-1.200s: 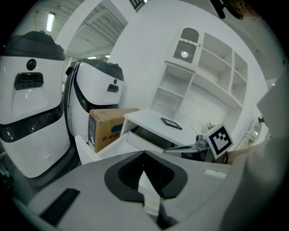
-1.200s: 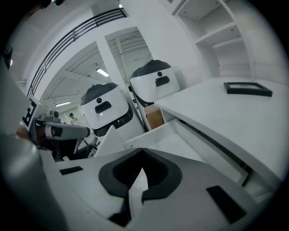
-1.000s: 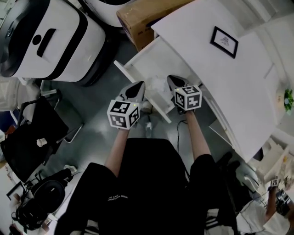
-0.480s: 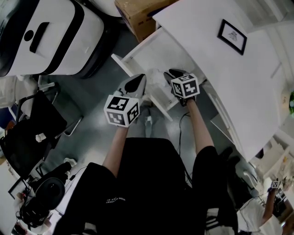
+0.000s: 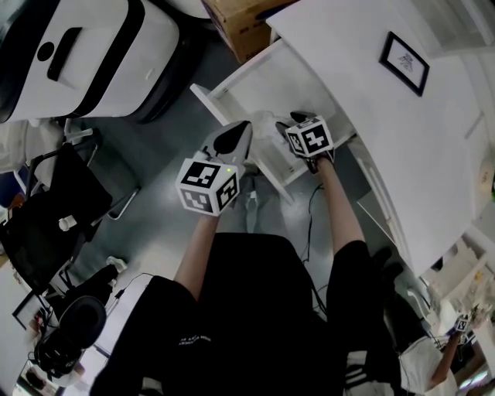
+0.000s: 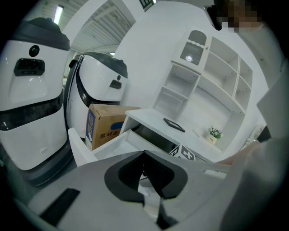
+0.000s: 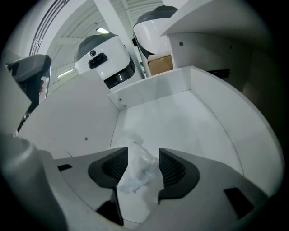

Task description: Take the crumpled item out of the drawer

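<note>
The crumpled item (image 7: 135, 173), a whitish translucent wad, lies on the floor of the open white drawer (image 7: 180, 122) near its front left corner. My right gripper (image 7: 143, 153) reaches into the drawer with its jaws opening; the wad sits between the pads, which are not pressing on it. In the head view the right gripper (image 5: 288, 124) points into the drawer (image 5: 263, 85) beside the wad (image 5: 267, 128). My left gripper (image 5: 241, 131) hovers just outside the drawer front, shut and holding nothing; its tips (image 6: 144, 155) meet in its own view.
Two large white machines (image 5: 77, 54) stand to the left, and a cardboard box (image 5: 240, 19) sits behind the drawer. The white desk top carries a framed picture (image 5: 404, 63). A black chair (image 5: 54, 224) stands at lower left, with cables on the grey floor.
My right gripper has moved forward, deeper into the drawer over the wad. The left gripper has edged slightly toward the drawer front.
</note>
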Demonstrator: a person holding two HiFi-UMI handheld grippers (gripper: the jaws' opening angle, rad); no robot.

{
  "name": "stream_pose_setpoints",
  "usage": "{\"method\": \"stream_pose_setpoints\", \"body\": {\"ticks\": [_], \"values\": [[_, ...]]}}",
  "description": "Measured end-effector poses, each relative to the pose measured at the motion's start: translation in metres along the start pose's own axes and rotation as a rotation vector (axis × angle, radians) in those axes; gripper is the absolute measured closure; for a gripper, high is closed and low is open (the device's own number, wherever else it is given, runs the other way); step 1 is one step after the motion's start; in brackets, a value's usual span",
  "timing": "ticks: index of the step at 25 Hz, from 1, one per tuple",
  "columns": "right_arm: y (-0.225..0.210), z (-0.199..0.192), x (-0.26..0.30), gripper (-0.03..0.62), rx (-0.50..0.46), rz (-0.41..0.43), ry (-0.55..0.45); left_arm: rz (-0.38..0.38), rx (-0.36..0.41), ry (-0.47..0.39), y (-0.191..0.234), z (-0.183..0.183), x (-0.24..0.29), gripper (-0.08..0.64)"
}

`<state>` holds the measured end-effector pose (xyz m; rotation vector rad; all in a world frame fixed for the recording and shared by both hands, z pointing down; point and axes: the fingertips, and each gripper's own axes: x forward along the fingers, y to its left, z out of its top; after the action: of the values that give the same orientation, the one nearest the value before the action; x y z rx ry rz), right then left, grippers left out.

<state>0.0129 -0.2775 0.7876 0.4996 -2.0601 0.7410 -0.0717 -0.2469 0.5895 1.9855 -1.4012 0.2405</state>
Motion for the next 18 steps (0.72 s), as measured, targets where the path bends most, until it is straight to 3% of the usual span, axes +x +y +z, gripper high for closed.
{"method": "stream_pose_setpoints", "body": {"ticks": [7,18], "values": [[-0.003,-0.005,0.014,0.395,-0.007,0.001,0.045,0.011,-0.008,-0.001,0.006,0.000,0.001,0.561],[0.003,-0.011,0.023,0.465,-0.017,0.026,0.099,0.024,-0.007,0.002,0.010,-0.001,-0.003,0.561]]}}
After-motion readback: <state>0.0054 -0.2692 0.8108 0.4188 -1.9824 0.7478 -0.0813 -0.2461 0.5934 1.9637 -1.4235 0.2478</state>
